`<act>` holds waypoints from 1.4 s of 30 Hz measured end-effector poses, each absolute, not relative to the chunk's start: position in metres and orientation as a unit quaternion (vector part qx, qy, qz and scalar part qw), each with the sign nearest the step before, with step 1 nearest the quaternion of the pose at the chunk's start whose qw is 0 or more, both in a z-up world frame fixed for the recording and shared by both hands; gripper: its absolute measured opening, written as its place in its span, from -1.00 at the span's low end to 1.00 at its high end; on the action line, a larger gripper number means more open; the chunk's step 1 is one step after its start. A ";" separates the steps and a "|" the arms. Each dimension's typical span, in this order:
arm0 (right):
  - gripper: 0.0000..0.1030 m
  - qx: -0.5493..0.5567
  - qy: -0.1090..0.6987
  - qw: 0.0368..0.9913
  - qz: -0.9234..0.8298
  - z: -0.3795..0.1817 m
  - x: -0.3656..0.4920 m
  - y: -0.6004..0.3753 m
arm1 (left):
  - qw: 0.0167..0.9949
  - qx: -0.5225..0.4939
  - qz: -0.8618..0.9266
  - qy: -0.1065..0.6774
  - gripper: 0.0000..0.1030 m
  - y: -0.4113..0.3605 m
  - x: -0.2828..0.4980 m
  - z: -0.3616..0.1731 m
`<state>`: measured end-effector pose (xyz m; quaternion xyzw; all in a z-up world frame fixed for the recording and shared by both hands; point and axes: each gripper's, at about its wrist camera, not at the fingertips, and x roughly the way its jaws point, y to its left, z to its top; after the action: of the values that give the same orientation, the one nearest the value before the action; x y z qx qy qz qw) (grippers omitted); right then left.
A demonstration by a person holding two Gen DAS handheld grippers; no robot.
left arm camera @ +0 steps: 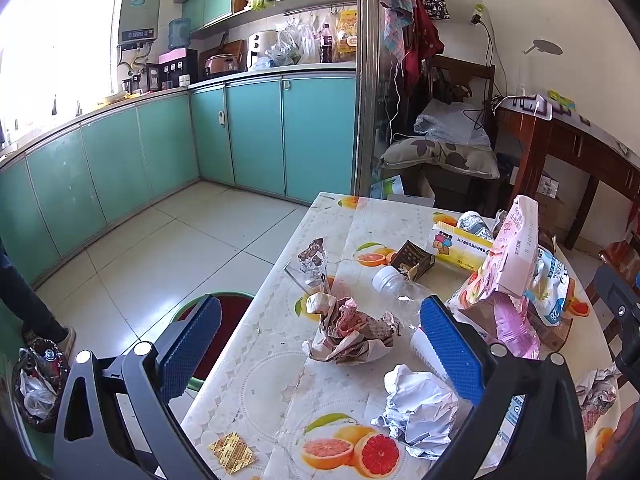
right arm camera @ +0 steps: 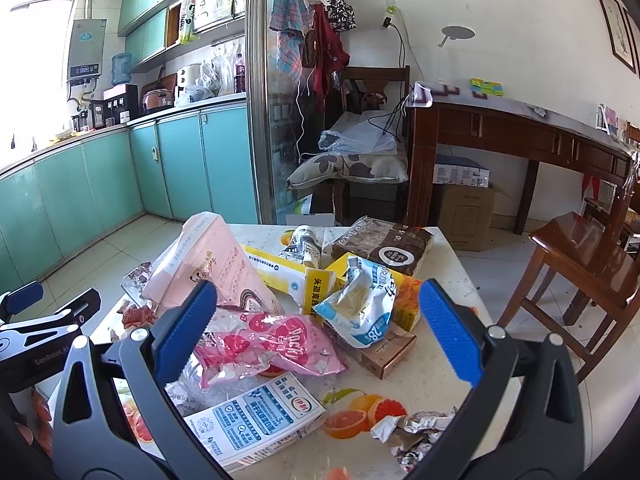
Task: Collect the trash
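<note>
Hovering wide open and empty, left gripper [left arm camera: 320, 344] frames crumpled paper [left arm camera: 352, 336] just beyond its fingertips. Right gripper [right arm camera: 318, 332], also open and empty, faces the pink wrapper [right arm camera: 272, 344]. Left looks nearer a clean grasp.

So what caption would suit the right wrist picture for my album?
Open right tool hovers over wrappers, cartons and crumpled paper on a table.

Table [left arm camera: 280, 360] w/ wrappers [left arm camera: 352, 334], cartons [right arm camera: 256, 424]

Left gripper [left arm camera: 320, 344] is hovering with jaws spread wide, blue pads [left arm camera: 192, 344] facing each other, nothing between them. Right gripper [right arm camera: 318, 330] is likewise gaping wide, empty, pointing toward 12 o'clock. Left gripper is showing at 9 o'clock in the right wrist view.
</note>
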<state>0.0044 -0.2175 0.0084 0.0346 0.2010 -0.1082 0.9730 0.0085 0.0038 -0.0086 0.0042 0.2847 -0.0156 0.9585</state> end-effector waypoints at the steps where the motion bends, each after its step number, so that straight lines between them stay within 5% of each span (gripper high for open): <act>1: 0.93 0.035 0.200 0.973 -0.109 0.009 0.004 -0.218 | 0.959 0.005 -0.015 0.284 0.87 0.004 0.009 -0.009; 42: 0.93 -0.004 0.211 0.972 -0.105 0.010 0.008 -0.212 | 0.961 -0.002 -0.029 0.275 0.87 0.022 0.003 -0.015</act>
<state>0.0077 -0.2117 0.0101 -0.0043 0.2107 -0.1048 0.9719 0.0030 0.0222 -0.0146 -0.0022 0.2754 -0.0287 0.9609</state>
